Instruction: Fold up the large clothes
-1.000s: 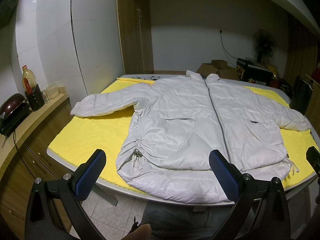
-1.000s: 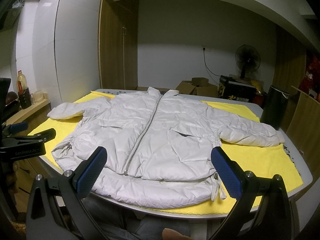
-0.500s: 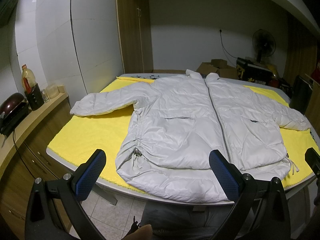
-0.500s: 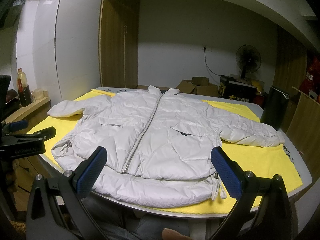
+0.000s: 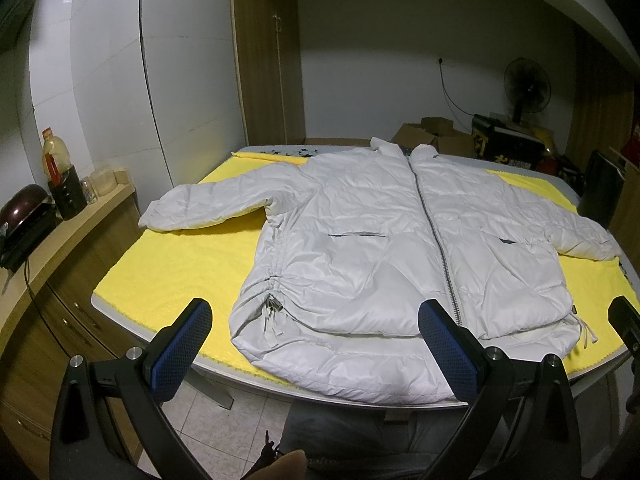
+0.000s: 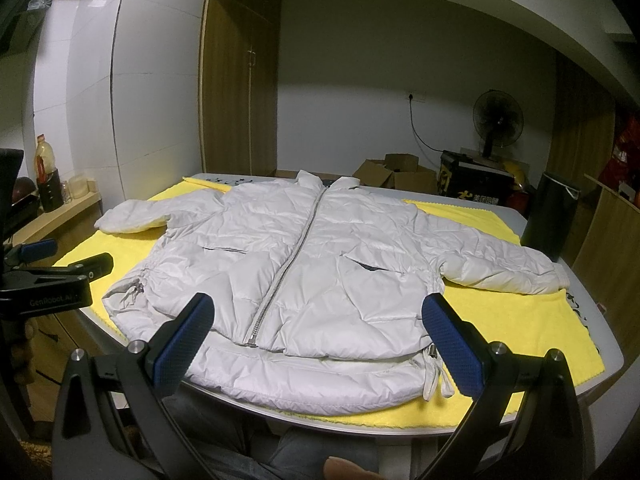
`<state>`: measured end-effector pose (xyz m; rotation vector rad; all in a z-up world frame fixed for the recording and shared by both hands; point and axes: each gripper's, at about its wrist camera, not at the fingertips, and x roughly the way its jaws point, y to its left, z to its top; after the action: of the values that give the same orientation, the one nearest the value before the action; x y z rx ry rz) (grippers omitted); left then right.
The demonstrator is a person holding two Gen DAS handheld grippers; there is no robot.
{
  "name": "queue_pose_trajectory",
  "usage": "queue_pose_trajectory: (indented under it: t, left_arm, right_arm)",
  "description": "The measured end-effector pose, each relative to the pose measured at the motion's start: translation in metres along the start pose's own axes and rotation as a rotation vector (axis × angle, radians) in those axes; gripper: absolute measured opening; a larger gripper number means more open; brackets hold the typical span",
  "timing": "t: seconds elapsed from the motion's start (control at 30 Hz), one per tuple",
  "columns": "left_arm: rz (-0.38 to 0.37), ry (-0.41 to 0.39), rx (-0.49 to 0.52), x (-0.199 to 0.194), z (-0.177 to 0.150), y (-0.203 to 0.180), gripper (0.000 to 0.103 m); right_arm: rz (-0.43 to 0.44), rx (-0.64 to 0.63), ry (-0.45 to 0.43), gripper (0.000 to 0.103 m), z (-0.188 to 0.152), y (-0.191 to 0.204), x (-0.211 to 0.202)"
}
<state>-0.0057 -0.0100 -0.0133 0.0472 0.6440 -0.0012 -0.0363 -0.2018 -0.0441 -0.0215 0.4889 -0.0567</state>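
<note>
A white puffer jacket (image 5: 380,248) (image 6: 304,272) lies flat and zipped, front up, on a yellow cloth (image 5: 192,256) (image 6: 520,320) that covers the table. Both sleeves are spread out to the sides and the hem hangs slightly over the near edge. My left gripper (image 5: 316,340) is open, held in front of the hem's left half and apart from it. Open as well, my right gripper (image 6: 316,332) hovers before the hem's middle and right half with nothing between its fingers. The left gripper's body (image 6: 52,280) shows at the left edge of the right wrist view.
A wooden counter (image 5: 68,232) with a bottle, jars and a dark pot runs along the left. A black cylinder (image 6: 552,220) stands at the table's far right corner. Boxes (image 6: 396,172) and a fan (image 6: 498,120) sit behind. A person's legs (image 6: 288,456) are under the near edge.
Both views have drifted slightly, the right gripper shifting a little to the right along the hem. The jacket has not moved and both grippers stay open.
</note>
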Motion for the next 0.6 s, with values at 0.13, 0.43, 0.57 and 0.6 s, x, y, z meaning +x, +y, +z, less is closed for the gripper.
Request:
queue_pose_trajectory:
  t: [0.13,0.43,0.57,0.6]
  left_arm:
    - [-0.002,0.004,0.000,0.0013,-0.0013,-0.0018,0.103]
    - [-0.005,0.007,-0.001,0.0021,-0.0010,-0.0010,0.103]
    - [-0.004,0.008,-0.002,0.0022,-0.0010,-0.0010,0.103]
    - [-0.005,0.008,-0.002,0.0021,-0.0012,-0.0013,0.103]
  right_arm:
    - [0.002,-0.006,0.003,0.103,-0.0018,0.0011,0.0008]
    - [0.004,-0.011,0.007,0.103,-0.0008,0.0025,0.0020]
    - [0.004,-0.023,0.007,0.103,-0.0004,0.0047,0.0008]
    - [0.004,-0.025,0.008,0.103,-0.0001,0.0051,0.0011]
